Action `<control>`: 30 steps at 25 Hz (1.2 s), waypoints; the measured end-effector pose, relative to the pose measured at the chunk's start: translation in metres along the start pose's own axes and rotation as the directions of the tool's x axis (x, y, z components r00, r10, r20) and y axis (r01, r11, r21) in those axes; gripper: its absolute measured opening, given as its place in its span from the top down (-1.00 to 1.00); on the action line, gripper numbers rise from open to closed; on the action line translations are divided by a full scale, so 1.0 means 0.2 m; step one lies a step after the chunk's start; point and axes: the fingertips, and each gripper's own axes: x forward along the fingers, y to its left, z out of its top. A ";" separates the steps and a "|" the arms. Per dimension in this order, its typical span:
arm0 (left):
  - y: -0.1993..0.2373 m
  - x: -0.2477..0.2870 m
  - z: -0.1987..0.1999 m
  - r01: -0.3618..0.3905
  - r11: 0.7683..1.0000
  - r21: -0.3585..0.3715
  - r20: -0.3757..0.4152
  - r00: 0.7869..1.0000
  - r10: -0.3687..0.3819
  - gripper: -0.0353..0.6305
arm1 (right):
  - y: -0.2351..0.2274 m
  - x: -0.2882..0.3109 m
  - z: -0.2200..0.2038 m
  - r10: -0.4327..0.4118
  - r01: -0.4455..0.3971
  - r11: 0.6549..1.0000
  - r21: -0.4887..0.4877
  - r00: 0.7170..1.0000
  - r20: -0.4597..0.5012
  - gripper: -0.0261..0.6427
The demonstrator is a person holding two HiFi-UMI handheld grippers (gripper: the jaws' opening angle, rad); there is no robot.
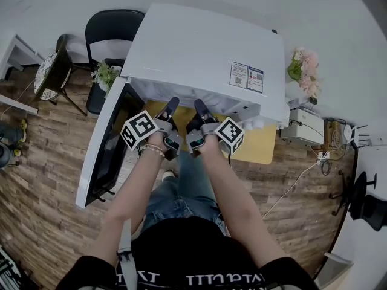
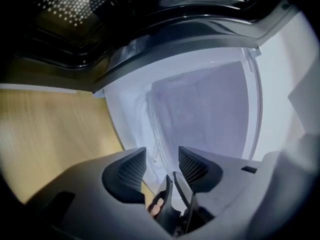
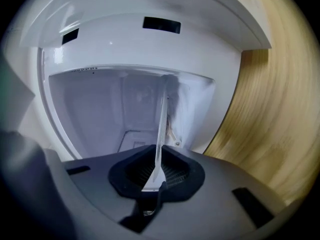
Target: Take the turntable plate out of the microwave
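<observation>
The wooden table [image 1: 260, 147] is carrying a white microwave [image 1: 205, 53], which is covering most of the surface and leaving bare only a strip along the table's near edge and its right corner. The microwave's door [image 1: 100, 144] is hanging wide open at the left side, past the table's left edge. The clear turntable plate [image 3: 161, 129] is sitting inside the cavity, showing edge-on in the right gripper view, with its near rim reaching out to the opening. The person is holding both grippers side by side in that opening. The right gripper [image 3: 157, 171] is clamping the plate's near rim between its closed pads. The left gripper [image 2: 162, 164] is holding its jaws moderately apart; a faint clear edge is running through the gap, and the pads are not pressing on it.
</observation>
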 end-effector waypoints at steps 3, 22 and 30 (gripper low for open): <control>-0.01 0.03 0.04 0.024 1.000 -0.008 0.038 0.999 -0.024 0.30 | 0.01 -0.02 -0.01 0.003 -0.003 1.000 -0.006 1.000 -0.014 0.79; 0.09 0.12 0.04 0.060 0.986 -0.155 0.114 0.993 -0.042 0.76 | -0.07 -0.29 -0.11 0.004 -0.006 1.000 -0.007 0.990 -0.144 0.80; -0.02 0.06 0.02 0.180 0.971 -0.160 0.092 0.982 -0.167 0.79 | -0.05 -0.33 -0.07 -0.009 -0.010 0.990 -0.142 0.991 -0.132 0.67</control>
